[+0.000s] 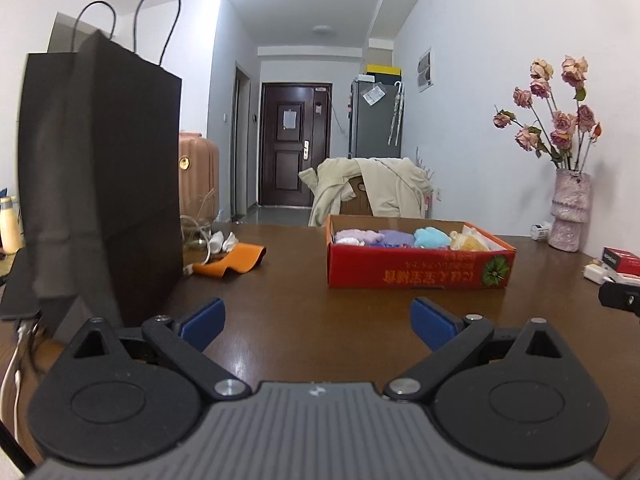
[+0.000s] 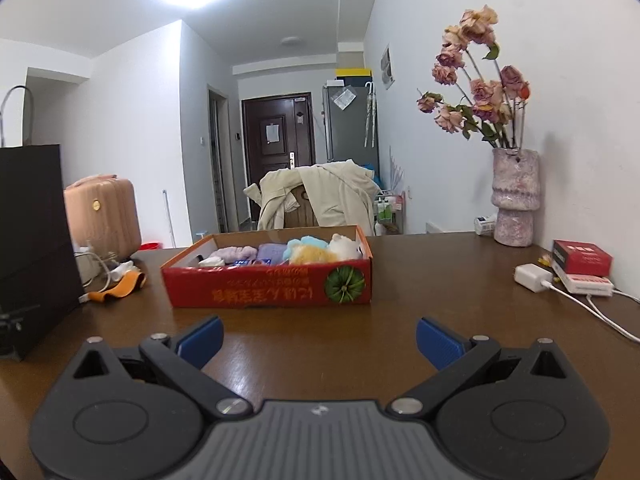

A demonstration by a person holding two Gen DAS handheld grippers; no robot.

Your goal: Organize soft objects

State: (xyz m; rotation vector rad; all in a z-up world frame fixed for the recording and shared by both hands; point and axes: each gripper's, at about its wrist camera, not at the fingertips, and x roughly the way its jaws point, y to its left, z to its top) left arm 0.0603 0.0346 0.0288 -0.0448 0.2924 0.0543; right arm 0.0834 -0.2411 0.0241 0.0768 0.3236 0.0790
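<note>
A red cardboard box (image 1: 416,270) (image 2: 272,286) stands on the brown table (image 1: 304,276) (image 2: 420,292). It holds several soft items: purple cloths (image 1: 394,237) (image 2: 272,253), a light blue plush (image 1: 431,237) (image 2: 306,242), a yellow plush (image 1: 468,242) (image 2: 312,256) and a white plush (image 2: 344,246). An orange soft piece (image 1: 232,265) (image 2: 120,286) lies on the table left of the box. My left gripper (image 1: 318,322) is open and empty, short of the box. My right gripper (image 2: 320,338) is open and empty, short of the box.
A tall black paper bag (image 1: 100,184) (image 2: 32,248) stands at the left. A vase of dried roses (image 1: 568,212) (image 2: 514,200) stands at the right wall. A red box (image 2: 582,258), a white charger (image 2: 530,276) and cable lie at the right. White cables (image 1: 218,242) lie beside the bag.
</note>
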